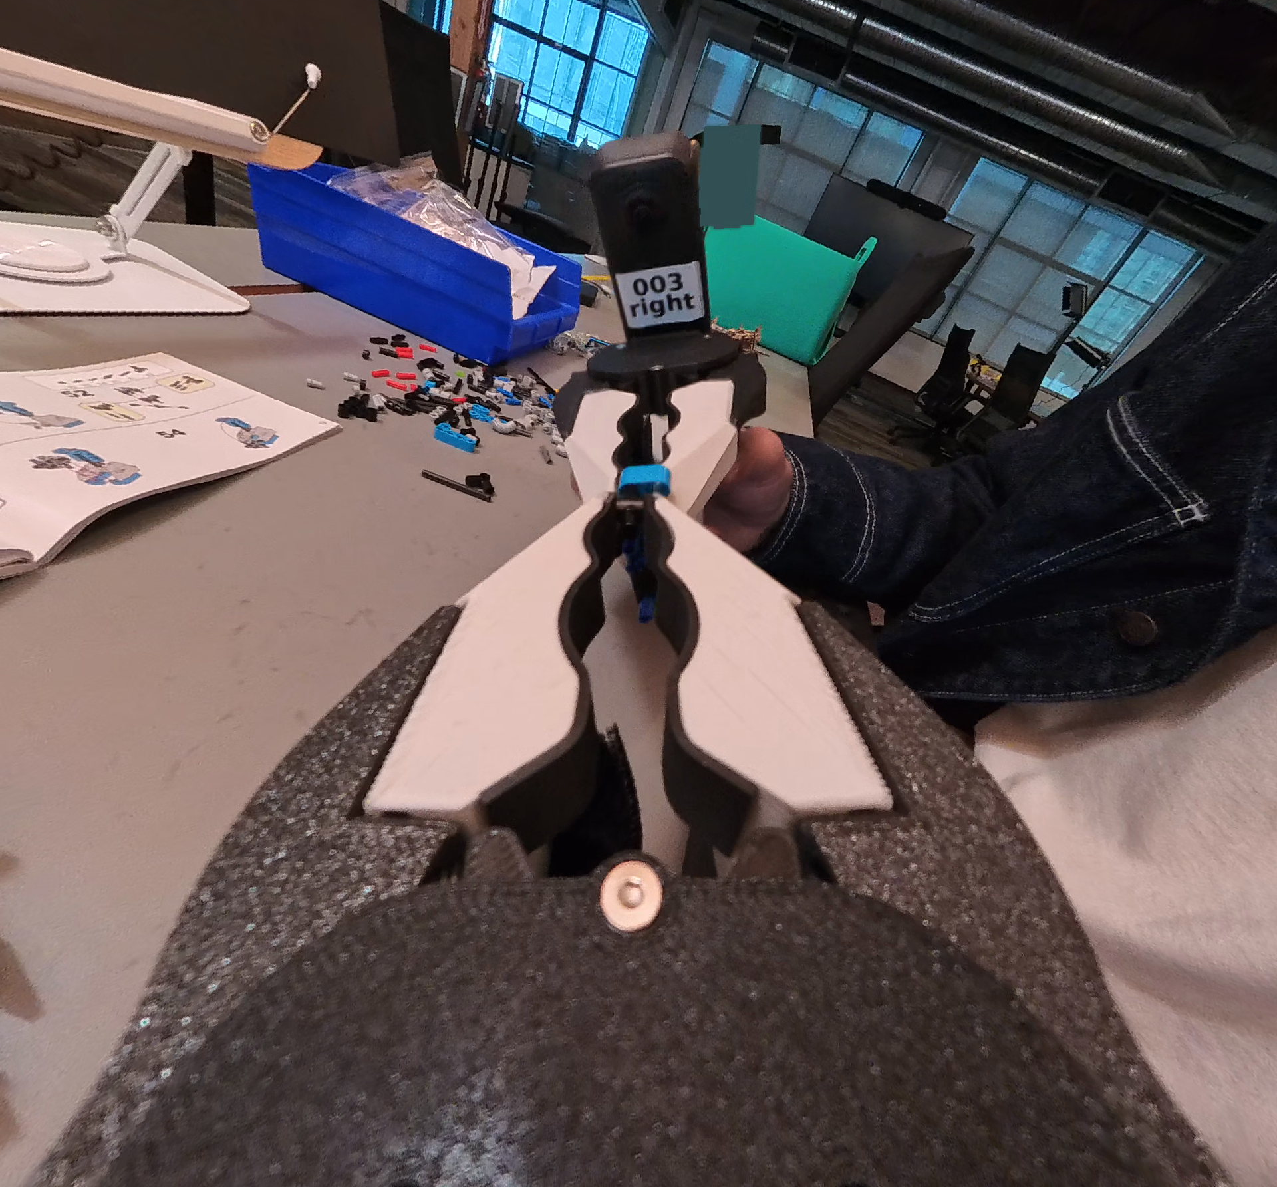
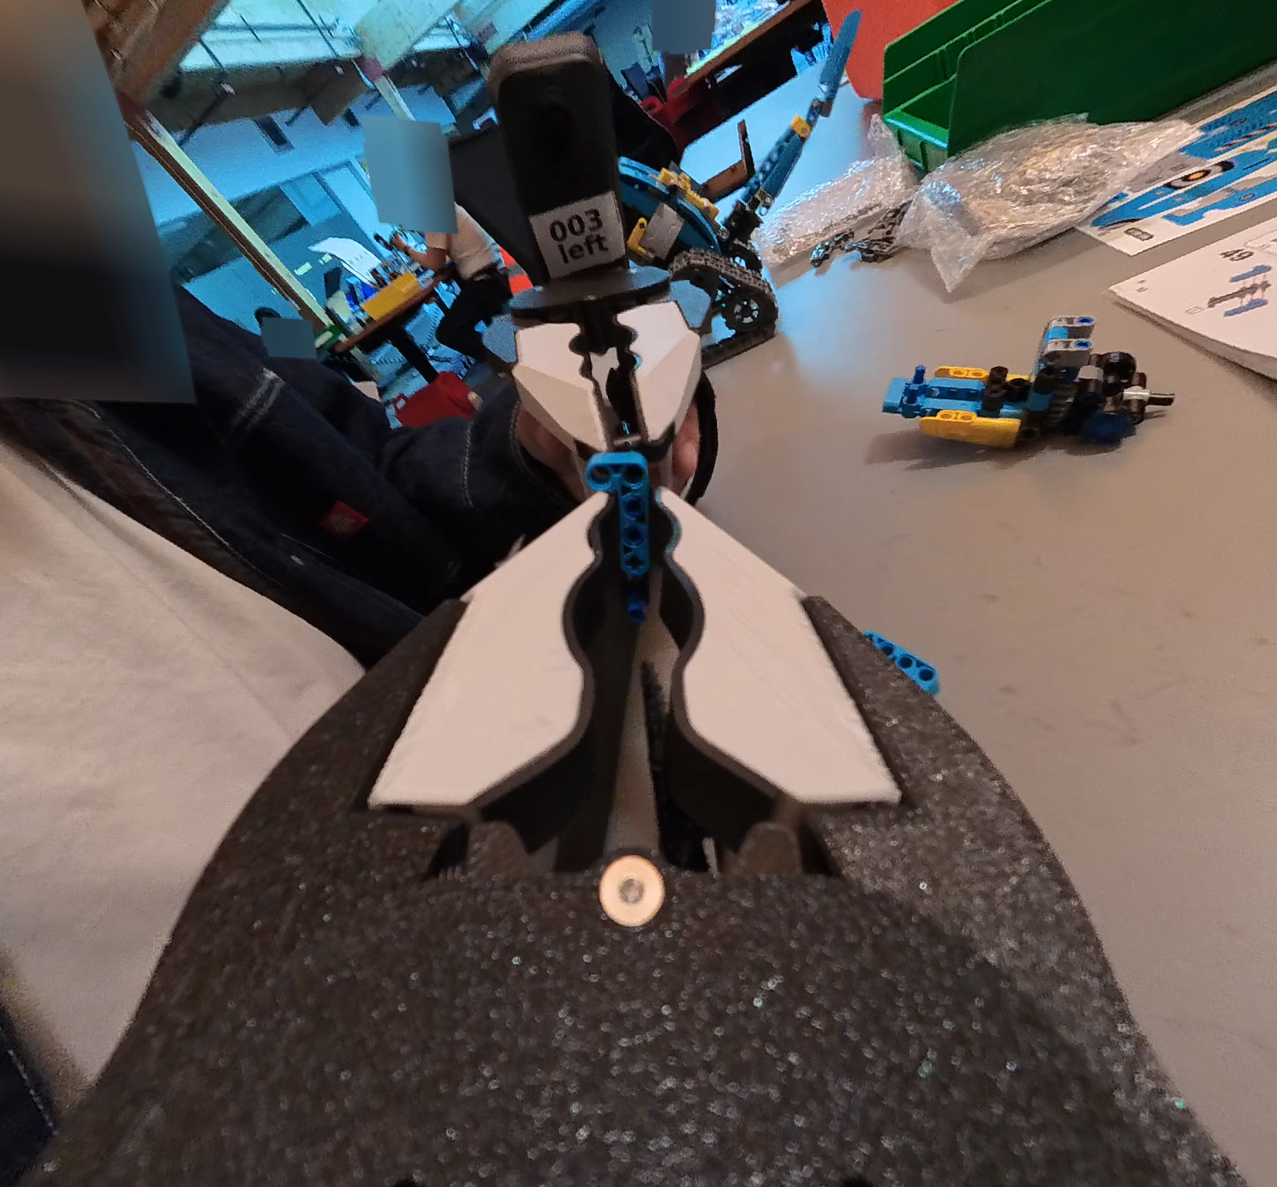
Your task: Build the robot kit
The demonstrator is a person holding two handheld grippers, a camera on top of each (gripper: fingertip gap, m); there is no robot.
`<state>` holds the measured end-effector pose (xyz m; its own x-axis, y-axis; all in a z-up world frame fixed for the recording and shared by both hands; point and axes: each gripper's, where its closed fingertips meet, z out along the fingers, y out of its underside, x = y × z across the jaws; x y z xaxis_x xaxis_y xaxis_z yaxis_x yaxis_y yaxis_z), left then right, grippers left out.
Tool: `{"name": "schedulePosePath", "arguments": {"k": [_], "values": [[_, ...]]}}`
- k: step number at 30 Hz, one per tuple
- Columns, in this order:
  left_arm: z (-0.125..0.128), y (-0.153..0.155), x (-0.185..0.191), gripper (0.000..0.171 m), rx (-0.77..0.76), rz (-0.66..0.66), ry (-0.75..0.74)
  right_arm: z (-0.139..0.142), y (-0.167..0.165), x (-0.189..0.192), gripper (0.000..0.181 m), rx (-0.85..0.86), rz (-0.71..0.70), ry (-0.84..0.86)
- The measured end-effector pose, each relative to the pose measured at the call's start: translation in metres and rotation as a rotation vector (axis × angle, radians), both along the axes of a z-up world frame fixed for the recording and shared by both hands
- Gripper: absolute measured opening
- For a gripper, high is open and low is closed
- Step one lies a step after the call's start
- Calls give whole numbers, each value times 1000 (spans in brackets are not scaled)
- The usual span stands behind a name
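The left claw (image 1: 632, 515) and the right claw (image 2: 632, 518) are held tip to tip above the grey table (image 1: 242, 601). A blue beam with holes (image 2: 632, 518) is clamped edge-on in the nearly closed right claw. A small black and blue piece (image 1: 639, 560) is pinched in the left claw, closed about it. Loose small parts (image 1: 442, 394) and a blue bin (image 1: 414, 262) are seen beyond.

My left gripper (image 1: 632, 511) meets my right gripper (image 2: 625, 497) tip to tip, a beam (image 2: 632, 518) between them. Left of my left gripper lie loose parts (image 1: 442, 394), a bin (image 1: 414, 262) behind them. Right of my right gripper sits a small model (image 2: 1023, 394).
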<state>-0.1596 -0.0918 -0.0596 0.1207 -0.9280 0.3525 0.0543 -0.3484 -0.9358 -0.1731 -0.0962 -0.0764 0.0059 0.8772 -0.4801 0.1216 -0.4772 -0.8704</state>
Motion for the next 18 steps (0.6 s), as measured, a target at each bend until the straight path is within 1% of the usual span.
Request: {"name": "schedulePosePath", "arguments": {"k": [6,9,12,14,16,18], "values": [[-1,-2,1,7,18,-6,9,0,-3,1,6,-5,20,-2],[-4,-4,4,6,35,-7,29,-4,-4,3,6,12,20,-30],[-5,-5,4,6,-2,-34,17,-4,-5,4,6,9,26,-27],[-2,-6,4,6,-25,-55,-6,1,-6,3,5,-10,28,11],[-3,-7,4,6,-29,-60,-6,1,-6,3,5,18,21,1],[-3,-9,5,7,-24,-71,-7,1,-9,4,5,1,40,9]]}}
